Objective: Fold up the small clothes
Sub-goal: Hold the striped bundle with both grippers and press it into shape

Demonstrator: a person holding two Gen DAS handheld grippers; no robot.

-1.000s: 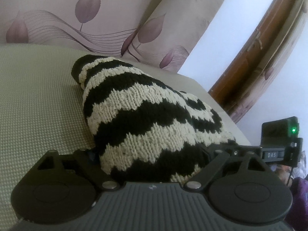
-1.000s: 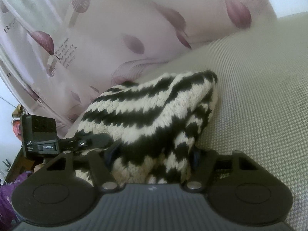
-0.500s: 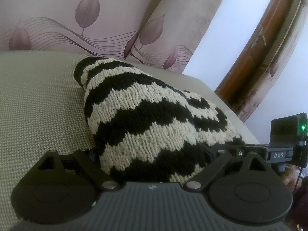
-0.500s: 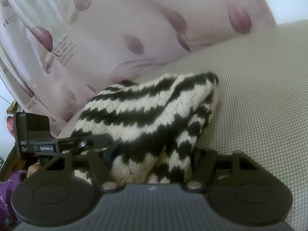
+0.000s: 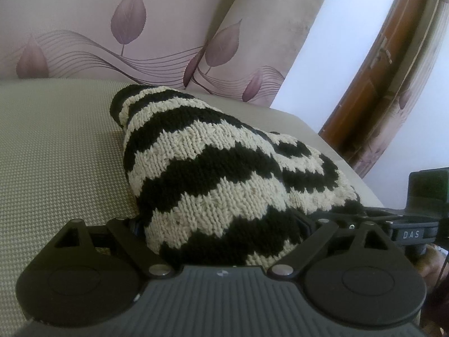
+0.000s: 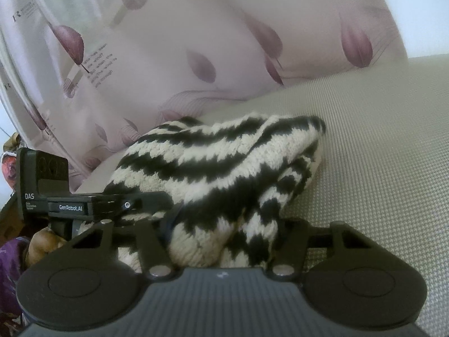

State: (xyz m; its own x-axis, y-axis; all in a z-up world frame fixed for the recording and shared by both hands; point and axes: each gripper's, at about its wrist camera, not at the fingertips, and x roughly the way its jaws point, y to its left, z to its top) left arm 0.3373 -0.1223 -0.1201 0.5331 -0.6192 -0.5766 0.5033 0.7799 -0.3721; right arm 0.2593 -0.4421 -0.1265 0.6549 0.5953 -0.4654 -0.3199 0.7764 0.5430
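Note:
A small black-and-cream striped knit garment (image 5: 213, 174) lies bunched on a beige woven surface (image 5: 56, 154). My left gripper (image 5: 221, 230) is shut on its near edge; the knit fills the space between the jaws and hides the fingertips. In the right wrist view the same knit garment (image 6: 224, 174) is folded over on itself, and my right gripper (image 6: 224, 233) is shut on its near edge. The left gripper (image 6: 118, 205) shows at the left of the right wrist view, and the right gripper (image 5: 404, 230) shows at the right of the left wrist view, both at the garment's edge.
A curtain with purple leaf print (image 5: 126, 28) hangs behind the beige surface (image 6: 378, 154). A brown wooden door frame (image 5: 373, 70) stands at the right. The surface's edge runs close behind the garment on the right of the left wrist view.
Both grippers have shifted slightly with the garment held; the far edge of the surface and the curtain sit a little lower in view. The grip has not changed.

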